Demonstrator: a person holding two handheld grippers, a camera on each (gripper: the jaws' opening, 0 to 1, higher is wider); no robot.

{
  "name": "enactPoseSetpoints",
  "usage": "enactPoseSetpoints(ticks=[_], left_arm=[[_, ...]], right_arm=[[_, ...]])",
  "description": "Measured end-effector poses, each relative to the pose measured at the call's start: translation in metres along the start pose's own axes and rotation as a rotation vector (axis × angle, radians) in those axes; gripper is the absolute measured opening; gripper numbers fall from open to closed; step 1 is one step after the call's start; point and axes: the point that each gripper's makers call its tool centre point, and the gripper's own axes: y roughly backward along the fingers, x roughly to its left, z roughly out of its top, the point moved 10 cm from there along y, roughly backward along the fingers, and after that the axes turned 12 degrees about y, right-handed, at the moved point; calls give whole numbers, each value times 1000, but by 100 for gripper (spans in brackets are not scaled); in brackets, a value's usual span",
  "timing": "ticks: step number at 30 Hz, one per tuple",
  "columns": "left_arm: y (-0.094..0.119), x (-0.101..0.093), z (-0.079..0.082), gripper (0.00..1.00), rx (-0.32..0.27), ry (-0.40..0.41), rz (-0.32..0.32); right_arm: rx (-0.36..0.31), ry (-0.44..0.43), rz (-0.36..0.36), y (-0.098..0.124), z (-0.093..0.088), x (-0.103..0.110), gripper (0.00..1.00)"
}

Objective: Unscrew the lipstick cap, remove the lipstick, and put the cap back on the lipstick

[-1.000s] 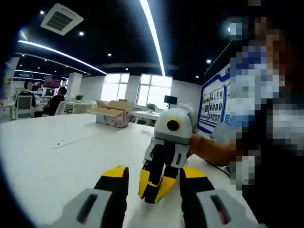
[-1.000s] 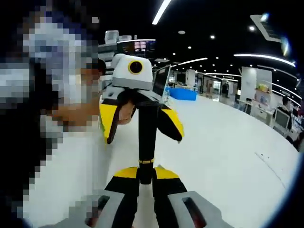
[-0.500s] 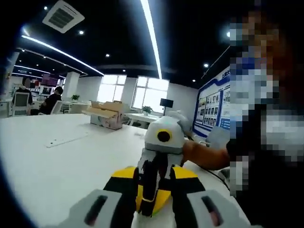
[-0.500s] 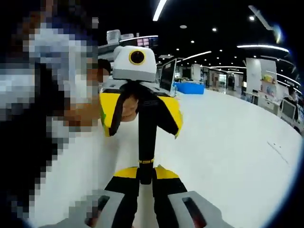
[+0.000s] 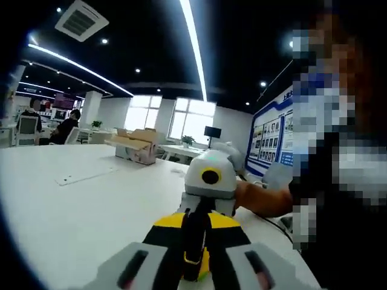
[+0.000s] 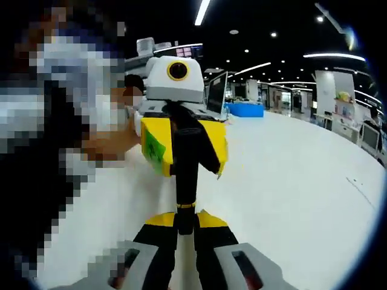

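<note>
A slim black lipstick (image 6: pixel 186 181) with a gold band is held in the air between my two grippers, which face each other. My right gripper (image 6: pixel 185 220) is shut on the end by the gold band. My left gripper (image 6: pixel 184 145) comes in from above in the right gripper view, its yellow jaws closed on the tube's far end. In the left gripper view my left gripper (image 5: pixel 195 222) is shut on the black lipstick (image 5: pixel 193 241). My right gripper (image 5: pixel 196 264) reaches in from behind it.
A large white table (image 5: pixel 91 205) lies below. A cardboard box (image 5: pixel 136 145) stands at its far side and a flat white strip (image 5: pixel 84 175) lies nearer. A person's hand (image 5: pixel 260 199) holds the right gripper. A monitor (image 6: pixel 214 93) and a blue bin (image 6: pixel 245 109) stand behind.
My left gripper was open and apart from the lipstick. It moved onto the tube's free end and shut on it. My right gripper kept its hold.
</note>
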Motion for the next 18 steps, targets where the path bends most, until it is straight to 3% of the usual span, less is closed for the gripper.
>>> enactPoseSetpoints(ticks=[6,11,18], left_arm=[[4,4,4,13,-44,15,0],[-1,2,0,13,-3,-54,34],[-3,3,-2,13,5,-86,48]], right_arm=[[-24,1,-25,3,3,-2,10],[-6,45,-28,0,-3,-4,10],[8,70,-41,-1,-6,-6,10]])
